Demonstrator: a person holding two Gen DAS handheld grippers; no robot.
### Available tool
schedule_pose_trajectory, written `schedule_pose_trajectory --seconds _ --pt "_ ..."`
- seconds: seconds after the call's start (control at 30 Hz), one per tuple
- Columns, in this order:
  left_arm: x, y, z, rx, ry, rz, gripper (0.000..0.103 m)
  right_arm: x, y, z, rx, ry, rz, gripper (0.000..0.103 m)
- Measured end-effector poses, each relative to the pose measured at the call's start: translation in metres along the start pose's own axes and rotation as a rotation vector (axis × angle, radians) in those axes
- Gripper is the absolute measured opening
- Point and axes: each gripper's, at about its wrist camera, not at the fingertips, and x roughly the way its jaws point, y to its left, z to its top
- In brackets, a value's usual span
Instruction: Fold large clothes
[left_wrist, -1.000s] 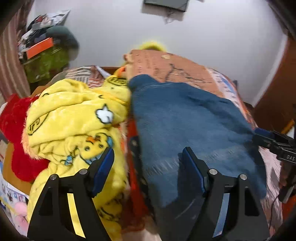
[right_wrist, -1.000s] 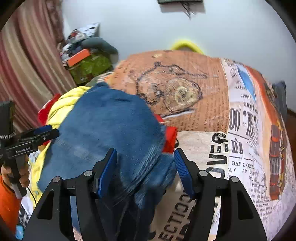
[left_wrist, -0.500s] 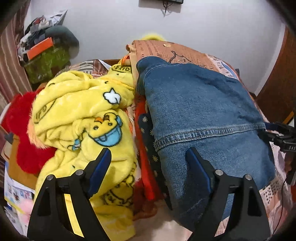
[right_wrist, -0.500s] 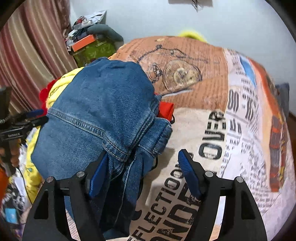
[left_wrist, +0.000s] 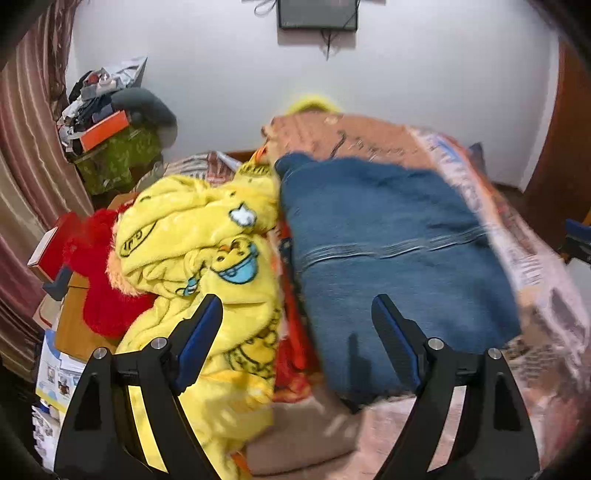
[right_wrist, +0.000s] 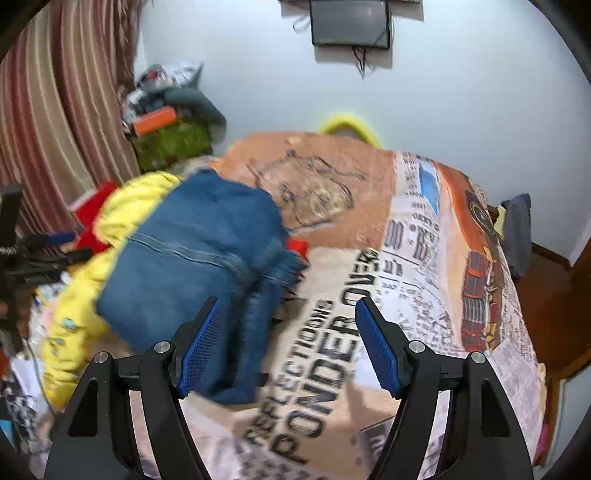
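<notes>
- Folded blue denim jacket (left_wrist: 388, 251) lying on the bed cover (right_wrist: 424, 258), a seam running across its middle
- Same jacket in the right wrist view (right_wrist: 192, 266), a thick fold hanging down at the cover's near edge
- Left gripper (left_wrist: 295, 332) above the jacket's near left corner, jaws spread wide, having just been opening, nothing between the blue pads, no contact with the denim
- Right gripper (right_wrist: 286, 343) above the jacket's near right edge, jaws apart, having just been opening, only the jacket's hanging fold and printed cover seen in the gap, pads clear of the cloth
- Yellow fleece blanket (left_wrist: 199, 258) with cartoon prints bunched just left of the jacket, touching its left side
- Red and dark patterned cloth (left_wrist: 291, 295) wedged between the jacket and the yellow blanket
- Red furry cloth (left_wrist: 99, 288) further left of the jacket, beyond the blanket
- Bed cover with large newspaper lettering spreading out to the right of the jacket and behind it
- Small red thing (right_wrist: 297, 245) peeking out at the jacket's right edge, too hidden to tell what
- Pile of clutter (left_wrist: 110, 129) with an orange box well behind and left of the jacket, against the striped curtain (right_wrist: 55, 110)
- Dark screen (right_wrist: 351, 22) on the white wall high behind the jacket
- Both views blurred, so fine detail of the denim unclear
</notes>
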Motion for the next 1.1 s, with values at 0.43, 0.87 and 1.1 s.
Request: schedule_pose_trajectory --seconds 0.43,0.87,1.1 --pt "-0.17 -0.056 -0.007 0.035 -0.334 -0.088 0.083 -0.12 0.072 0.002 -0.037 -0.292 0.078 0.069" --pt "-0.289 -0.086 -0.063 0.006 -0.616 -0.075 0.083 -0.207 0.107 -0.03 -0.032 -0.516 0.096 0.071" --pt "-0.305 -0.09 -0.086 -0.024 -0.651 -0.072 0.097 -0.21 0.111 -0.041 -0.029 -0.531 0.01 0.085"
